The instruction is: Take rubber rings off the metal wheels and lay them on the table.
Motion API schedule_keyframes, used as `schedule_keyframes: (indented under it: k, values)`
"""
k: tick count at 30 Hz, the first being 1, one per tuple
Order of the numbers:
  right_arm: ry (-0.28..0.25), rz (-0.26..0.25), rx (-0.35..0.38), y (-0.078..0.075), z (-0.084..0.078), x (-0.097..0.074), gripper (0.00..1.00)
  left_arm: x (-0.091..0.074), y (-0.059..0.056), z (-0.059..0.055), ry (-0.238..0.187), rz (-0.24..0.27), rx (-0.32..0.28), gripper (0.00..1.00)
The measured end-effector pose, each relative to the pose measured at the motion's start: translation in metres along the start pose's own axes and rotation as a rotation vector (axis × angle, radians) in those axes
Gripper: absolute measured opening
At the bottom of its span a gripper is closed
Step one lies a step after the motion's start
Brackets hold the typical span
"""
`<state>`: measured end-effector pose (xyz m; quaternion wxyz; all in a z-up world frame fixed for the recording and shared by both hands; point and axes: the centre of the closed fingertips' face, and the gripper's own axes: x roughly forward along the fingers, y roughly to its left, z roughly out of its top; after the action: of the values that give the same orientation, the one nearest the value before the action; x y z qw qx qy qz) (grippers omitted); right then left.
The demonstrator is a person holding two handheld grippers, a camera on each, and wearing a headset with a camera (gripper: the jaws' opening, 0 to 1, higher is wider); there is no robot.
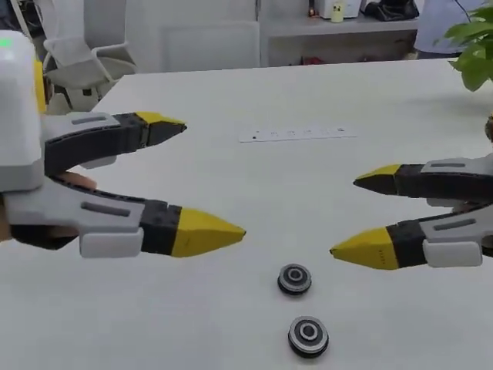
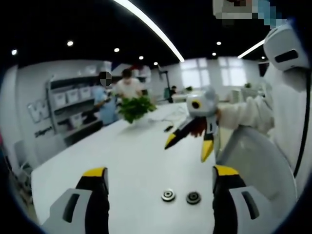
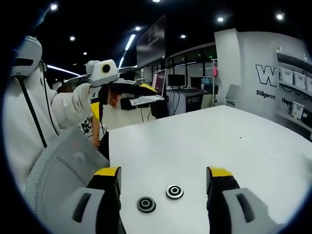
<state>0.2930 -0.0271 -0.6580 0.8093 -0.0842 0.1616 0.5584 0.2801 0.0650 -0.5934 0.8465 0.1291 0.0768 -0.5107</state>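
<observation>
Below the wide-spread jaws of the left gripper (image 1: 215, 179) and right gripper (image 1: 343, 216), two wheels (image 1: 294, 279) (image 1: 308, 337) are sitting loose on the table (image 1: 231, 100), likely skidding away if pinched off-centre.

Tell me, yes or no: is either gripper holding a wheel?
No, the far wheel and near wheel lie on the table, clear of the open left gripper and open right gripper.

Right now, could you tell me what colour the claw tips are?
Yellow tips on black, clearest in the head view.
</observation>
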Motion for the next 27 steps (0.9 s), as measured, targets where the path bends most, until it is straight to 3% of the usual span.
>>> schedule_keyframes:
  k: [8,15,22,27]
  values:
    - [-0.011,0.033,0.006,0.002,-0.010,0.007,0.63,0.031,-0.012,0.000,-0.056,-0.047,-0.015,0.84]
    - [-0.012,0.073,0.035,0.007,-0.020,0.013,0.59,0.056,-0.023,-0.011,-0.094,-0.056,-0.024,0.77]
    - [0.036,0.106,0.016,0.015,-0.036,0.019,0.56,0.069,-0.036,-0.033,-0.065,-0.071,-0.032,0.72]
    - [0.118,0.118,0.007,0.018,-0.060,0.023,0.55,0.075,-0.044,-0.051,-0.024,-0.080,-0.025,0.68]
